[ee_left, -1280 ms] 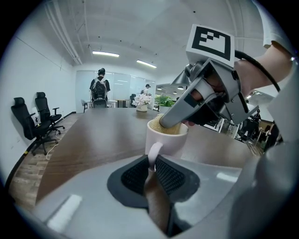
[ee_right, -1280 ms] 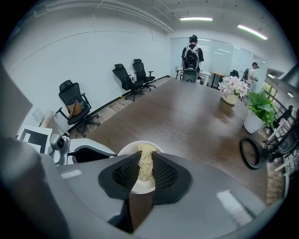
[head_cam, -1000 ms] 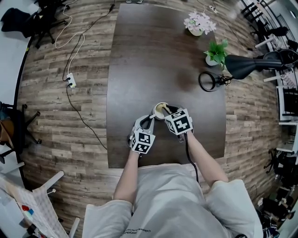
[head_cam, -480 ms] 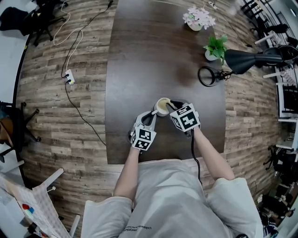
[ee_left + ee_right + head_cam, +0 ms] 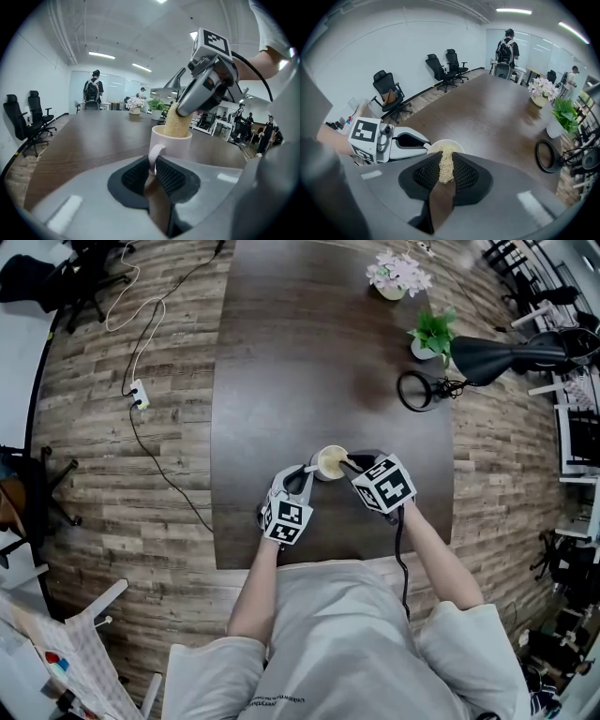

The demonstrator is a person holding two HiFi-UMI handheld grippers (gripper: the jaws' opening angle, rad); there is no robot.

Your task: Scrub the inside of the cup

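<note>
Though unclear in head view, left gripper (image 5: 151, 169) pinches cup handle (image 5: 153, 157).

Hidden: scrubber (image 5: 178, 123) tip inside cup (image 5: 174, 145); cup base behind left tool (image 5: 151, 169).

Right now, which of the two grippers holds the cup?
The left gripper: its jaws pinch the handle of the cup, while the right gripper holds the tan scrubber inside it.

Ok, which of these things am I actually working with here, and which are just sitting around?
In use:
cup, handle clamped in the left gripper
sponge, in the right gripper, reaching into the cup

Idle:
flowers
potted plant
desk lamp
black ring
</note>
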